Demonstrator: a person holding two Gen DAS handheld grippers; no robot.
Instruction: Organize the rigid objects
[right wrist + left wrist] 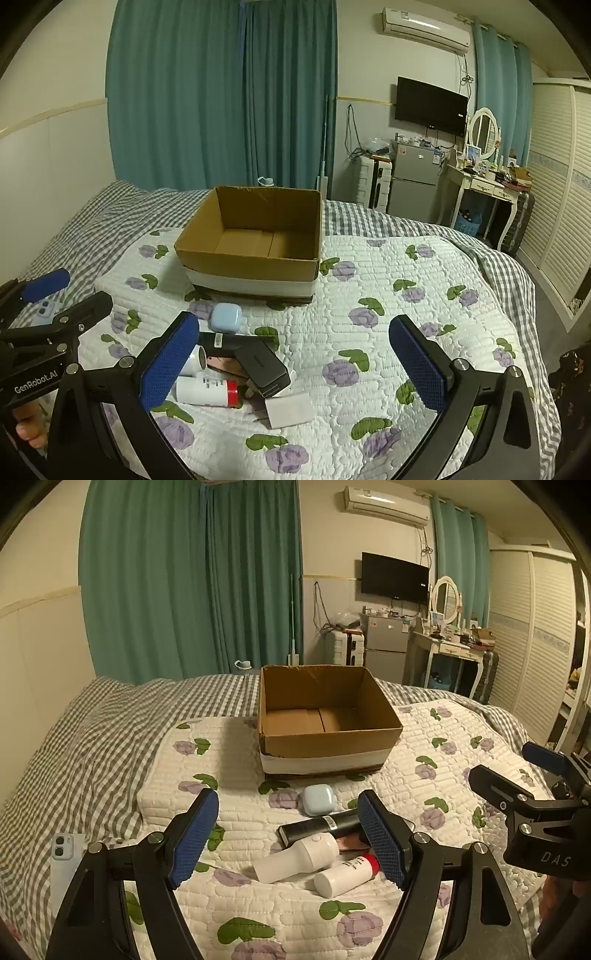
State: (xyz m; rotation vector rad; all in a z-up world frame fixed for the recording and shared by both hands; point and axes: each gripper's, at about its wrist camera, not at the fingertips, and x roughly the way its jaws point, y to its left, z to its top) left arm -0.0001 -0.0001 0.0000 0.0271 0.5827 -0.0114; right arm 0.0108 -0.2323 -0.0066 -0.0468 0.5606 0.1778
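Observation:
An open empty cardboard box [325,738] [251,266] stands on the quilted bed. In front of it lies a pile: a light blue earbud case [317,799] [226,316], a black tube [317,827], a white cylinder device [295,860], a white bottle with a red cap [343,877] [207,393], a black charger [262,365] and a white plug adapter [290,410]. My left gripper [288,845] is open above the pile. My right gripper [295,365] is open above the pile's right side. Both hold nothing.
A white phone [64,860] lies on the checked sheet at the left. The floral quilt [406,295] stretches right of the box. A dresser, small fridge and wardrobe stand beyond the bed's far right.

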